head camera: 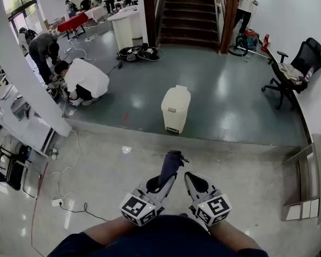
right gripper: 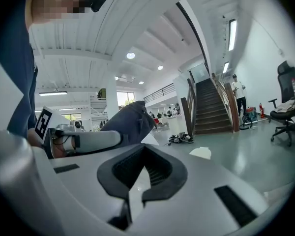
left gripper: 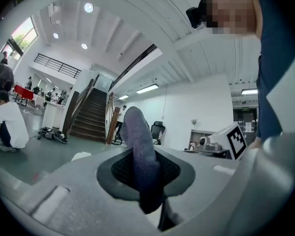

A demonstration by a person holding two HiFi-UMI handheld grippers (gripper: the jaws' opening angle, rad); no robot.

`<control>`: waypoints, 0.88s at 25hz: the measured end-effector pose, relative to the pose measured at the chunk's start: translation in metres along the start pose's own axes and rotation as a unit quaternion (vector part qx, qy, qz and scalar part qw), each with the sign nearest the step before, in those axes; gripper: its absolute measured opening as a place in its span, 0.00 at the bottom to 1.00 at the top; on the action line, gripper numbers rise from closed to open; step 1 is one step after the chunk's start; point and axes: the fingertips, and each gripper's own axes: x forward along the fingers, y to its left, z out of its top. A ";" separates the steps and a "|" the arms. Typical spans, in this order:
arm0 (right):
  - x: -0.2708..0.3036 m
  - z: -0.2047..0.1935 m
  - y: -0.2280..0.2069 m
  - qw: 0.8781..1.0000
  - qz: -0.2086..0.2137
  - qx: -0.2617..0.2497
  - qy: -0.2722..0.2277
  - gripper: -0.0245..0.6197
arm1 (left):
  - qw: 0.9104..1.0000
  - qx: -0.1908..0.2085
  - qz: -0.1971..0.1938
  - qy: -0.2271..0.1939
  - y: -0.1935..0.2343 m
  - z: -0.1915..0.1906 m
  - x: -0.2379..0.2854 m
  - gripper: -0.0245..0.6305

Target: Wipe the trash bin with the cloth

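Step in hand: the approach, with no wiping begun. The left gripper (head camera: 163, 182) has its jaws clamped on the cloth (head camera: 171, 165), a dark bluish-grey piece pinched at its lower end. The rest sticks up past the jaw tips, bunched rather than spread. The right gripper (head camera: 192, 178) sits just beside the left one, jaws drawn together with nothing between them (its own view shows only pale floor through the thin slit). Both are held low in front of the person's body, over the pale floor.

The trash bin (head camera: 175, 108) is a cream pedal type with its lid down. It stands upright on the dark green floor, close to that floor's near edge where it meets the pale strip, about midway along that edge. It is well apart from both grippers, and the cloth touches nothing on it.

Other things on the green floor, all clear of the bin:
- an office chair (head camera: 297, 68) toward the right edge
- a crouching person in a white top (head camera: 85, 79) toward the left edge
- the staircase (head camera: 188, 9) at the far edge

A loose cable (head camera: 64, 170) lies on the pale floor to the left.

The next move probably calls for walking forward across the floor edge to the bin, lowering the left gripper and pressing the cloth's free end flat on the lid or a side. The right gripper may have to steady the bin, since it looks light and could slide.
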 end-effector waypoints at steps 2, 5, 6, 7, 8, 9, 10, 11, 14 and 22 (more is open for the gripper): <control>-0.002 0.001 -0.006 1.000 0.002 0.002 -0.003 0.05 | 1.000 0.002 0.003 0.001 -0.002 0.000 0.006 0.12; -0.008 0.003 -0.015 1.000 0.004 0.004 -0.007 0.05 | 1.000 0.008 0.009 0.001 -0.005 0.002 0.013 0.12; -0.010 0.003 -0.019 1.000 0.005 0.003 -0.009 0.05 | 1.000 0.011 0.011 0.000 -0.007 0.002 0.016 0.12; -0.013 0.004 -0.024 1.000 0.006 0.002 -0.011 0.05 | 1.000 0.013 0.015 -0.002 -0.009 0.003 0.020 0.12; -0.016 0.005 -0.029 1.000 0.007 0.001 -0.012 0.05 | 1.000 0.014 0.019 -0.004 -0.012 0.003 0.024 0.12; -0.018 0.004 -0.035 1.000 0.007 0.002 -0.013 0.05 | 1.000 0.015 0.022 -0.005 -0.014 0.003 0.028 0.12; -0.020 0.003 -0.041 1.000 0.006 0.004 -0.013 0.05 | 1.000 0.014 0.026 -0.006 -0.015 0.001 0.032 0.12; -0.021 0.001 -0.048 1.000 0.004 0.008 -0.012 0.05 | 0.999 0.013 0.029 -0.005 -0.016 0.000 0.035 0.12; -0.020 -0.005 -0.062 1.000 0.001 0.016 -0.007 0.05 | 0.999 0.014 0.032 -0.001 -0.016 -0.005 0.045 0.12; 0.031 -0.006 -0.095 1.000 -0.005 0.004 0.008 0.05 | 0.999 0.007 0.031 -0.013 0.036 -0.004 0.079 0.12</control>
